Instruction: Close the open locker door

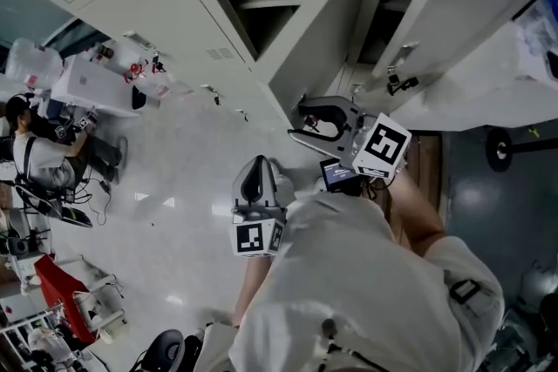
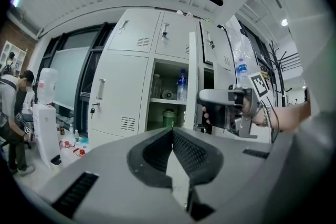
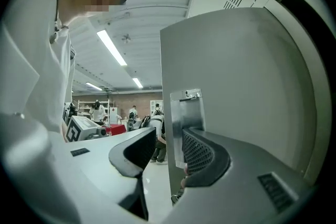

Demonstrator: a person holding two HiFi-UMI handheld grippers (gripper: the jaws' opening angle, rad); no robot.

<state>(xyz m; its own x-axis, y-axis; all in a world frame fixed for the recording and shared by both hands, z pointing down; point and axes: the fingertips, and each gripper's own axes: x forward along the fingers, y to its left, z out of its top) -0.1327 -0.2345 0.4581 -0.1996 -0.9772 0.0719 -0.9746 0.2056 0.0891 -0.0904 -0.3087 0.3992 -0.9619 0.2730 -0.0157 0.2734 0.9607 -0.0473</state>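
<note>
The open locker door (image 1: 323, 22) is pale grey and swings out toward me from the bank of lockers. My right gripper (image 1: 301, 125) is at its free edge. In the right gripper view the door (image 3: 236, 92) fills the right side. Its metal latch plate (image 3: 186, 123) stands between the jaws of my right gripper (image 3: 168, 134), which is open, with a gap on the left side. My left gripper (image 1: 257, 174) hangs lower, away from the door, and in its own view my left gripper (image 2: 172, 131) is shut and empty. That view shows the open compartment (image 2: 168, 97) with bottles on its shelf.
A second locker door (image 1: 445, 22) stands open to the right, keys hanging from its lock (image 1: 401, 83). A water dispenser (image 1: 87, 87) and a seated person (image 1: 35, 152) are at the left, with red bags (image 1: 61, 292) on the pale floor.
</note>
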